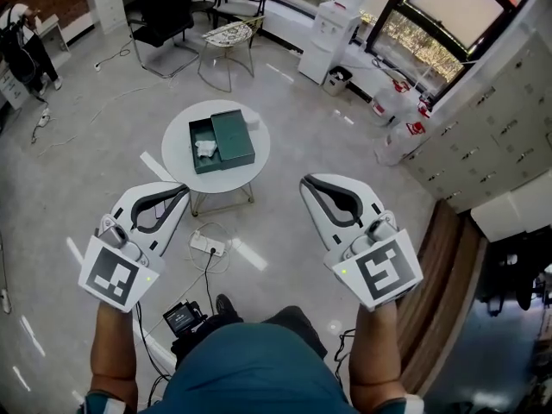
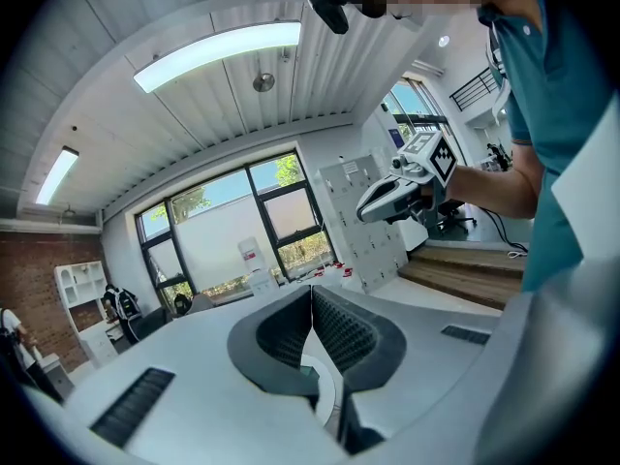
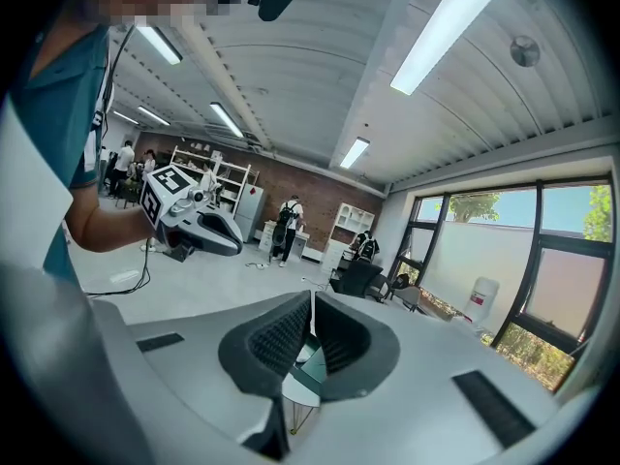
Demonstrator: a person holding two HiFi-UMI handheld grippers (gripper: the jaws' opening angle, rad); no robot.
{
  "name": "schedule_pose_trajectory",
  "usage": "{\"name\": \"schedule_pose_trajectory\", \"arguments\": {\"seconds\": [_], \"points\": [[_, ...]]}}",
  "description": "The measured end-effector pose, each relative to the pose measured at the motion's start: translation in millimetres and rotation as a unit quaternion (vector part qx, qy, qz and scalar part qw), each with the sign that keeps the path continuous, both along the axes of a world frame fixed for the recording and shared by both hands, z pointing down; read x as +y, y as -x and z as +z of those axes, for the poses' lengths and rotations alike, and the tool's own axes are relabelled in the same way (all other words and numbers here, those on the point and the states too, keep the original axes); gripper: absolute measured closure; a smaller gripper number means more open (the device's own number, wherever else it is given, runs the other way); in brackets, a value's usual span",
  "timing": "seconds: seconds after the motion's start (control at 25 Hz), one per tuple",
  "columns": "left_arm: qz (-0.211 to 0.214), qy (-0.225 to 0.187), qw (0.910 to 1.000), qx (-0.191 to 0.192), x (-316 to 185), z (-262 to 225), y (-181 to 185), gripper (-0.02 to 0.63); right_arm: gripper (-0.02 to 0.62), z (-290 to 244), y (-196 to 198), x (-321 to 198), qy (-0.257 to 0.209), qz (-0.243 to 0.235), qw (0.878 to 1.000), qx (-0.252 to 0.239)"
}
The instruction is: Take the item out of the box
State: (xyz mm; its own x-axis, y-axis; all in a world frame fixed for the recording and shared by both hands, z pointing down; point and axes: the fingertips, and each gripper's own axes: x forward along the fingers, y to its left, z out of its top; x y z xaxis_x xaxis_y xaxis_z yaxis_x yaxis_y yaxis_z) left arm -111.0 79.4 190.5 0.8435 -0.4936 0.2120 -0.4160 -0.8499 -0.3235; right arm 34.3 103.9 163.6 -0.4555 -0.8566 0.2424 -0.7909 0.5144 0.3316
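Left gripper (image 1: 179, 191) and right gripper (image 1: 309, 186), both closed empty, held forward, well short of box (image 1: 231, 139)

Item (image 1: 204, 149) in box (image 1: 203, 131) on table (image 1: 176, 155)

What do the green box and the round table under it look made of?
Green box: likely rigid card or paperboard, matte dark green, with flat panels and crisp edges; too far to be sure. Round table: smooth white top, possibly painted wood or laminate, on thin legs that look like metal.
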Motion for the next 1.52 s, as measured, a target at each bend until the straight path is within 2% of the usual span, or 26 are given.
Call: {"name": "schedule_pose_trajectory", "arguments": {"seconds": [0.28, 0.44, 0.6, 0.88, 1.12, 1.32, 1.52], "points": [[-0.022, 0.001, 0.9998, 0.004, -49.6, 11.5, 42.6, 0.585, 0.555, 8.9, 40.9, -63.6, 0.009, -0.024, 1.0, 0.002], [-0.054, -0.006, 0.9985, -0.01, -80.6, 22.5, 60.1, 0.586, 0.555, 16.4, 54.5, -110.9, 0.007, -0.059, 0.998, -0.001], [-0.103, 0.0, 0.9946, -0.011, -106.0, 21.4, 65.6, 0.586, 0.555, 16.7, 59.9, -153.3, 0.004, -0.109, 0.994, -0.003], [-0.177, 0.014, 0.984, -0.019, -157.7, 29.5, 36.9, 0.586, 0.555, 27.0, 40.1, -225.3, 0.009, -0.185, 0.983, -0.012], [-0.22, 0.025, 0.9749, -0.023, -191.2, 51.2, -1.7, 0.584, 0.555, 48.4, 6.5, -268.3, 0.013, -0.228, 0.974, -0.018], [-0.239, 0.03, 0.9697, -0.04, -214.5, 60.8, -36.0, 0.586, 0.555, 57.0, -25.4, -293.4, 0.017, -0.249, 0.968, -0.024], [-0.24, 0.032, 0.9683, -0.062, -241.0, 59.9, -51.7, 0.586, 0.555, 56.8, -44.9, -321.0, 0.028, -0.243, 0.969, -0.035]]}}
